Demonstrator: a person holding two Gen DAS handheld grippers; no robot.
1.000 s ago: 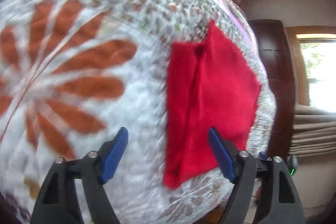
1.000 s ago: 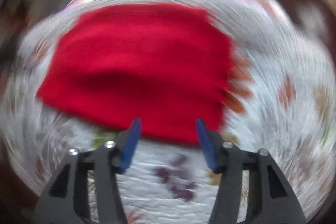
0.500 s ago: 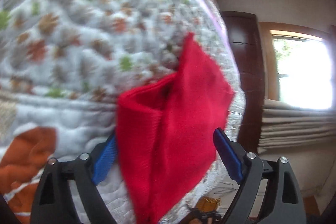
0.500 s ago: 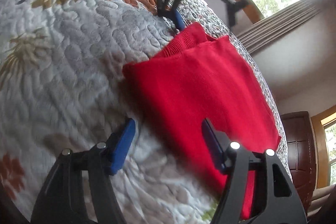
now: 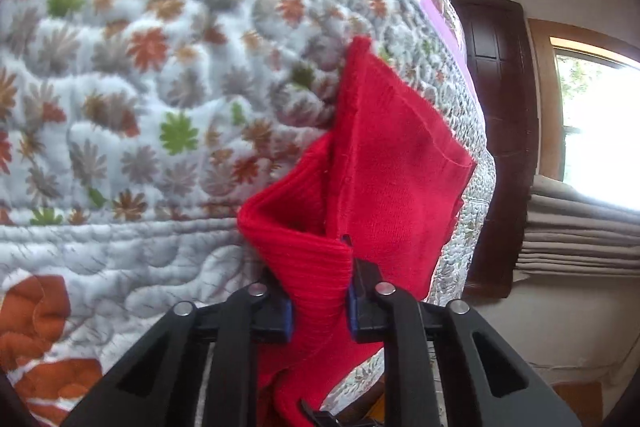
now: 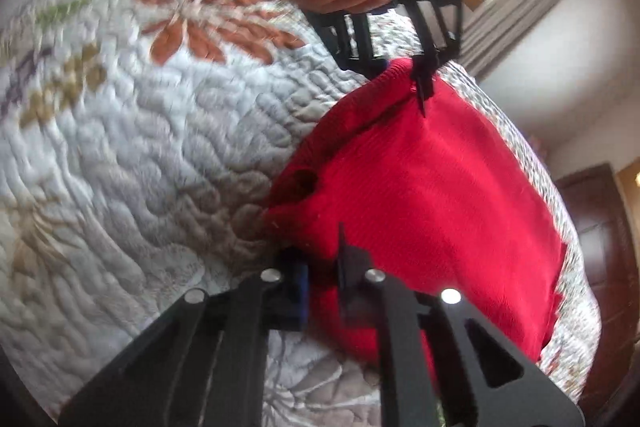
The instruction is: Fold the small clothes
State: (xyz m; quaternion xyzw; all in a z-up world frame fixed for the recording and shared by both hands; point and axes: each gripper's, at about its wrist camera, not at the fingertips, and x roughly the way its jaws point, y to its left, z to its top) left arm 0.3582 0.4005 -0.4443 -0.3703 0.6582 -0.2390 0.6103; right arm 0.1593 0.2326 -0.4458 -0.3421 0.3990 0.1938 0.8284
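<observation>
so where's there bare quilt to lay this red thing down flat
Bare quilt lies beside the red garment, out toward the big orange flower. It is crowded along the bed edge: the garment reaches it, with the left gripper and right gripper both clamped on.

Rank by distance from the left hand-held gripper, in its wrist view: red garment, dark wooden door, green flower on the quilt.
1. red garment: clamped in the left hand-held gripper.
2. green flower: on the quilt, upper left.
3. dark wooden door: beyond the bed, right.
</observation>
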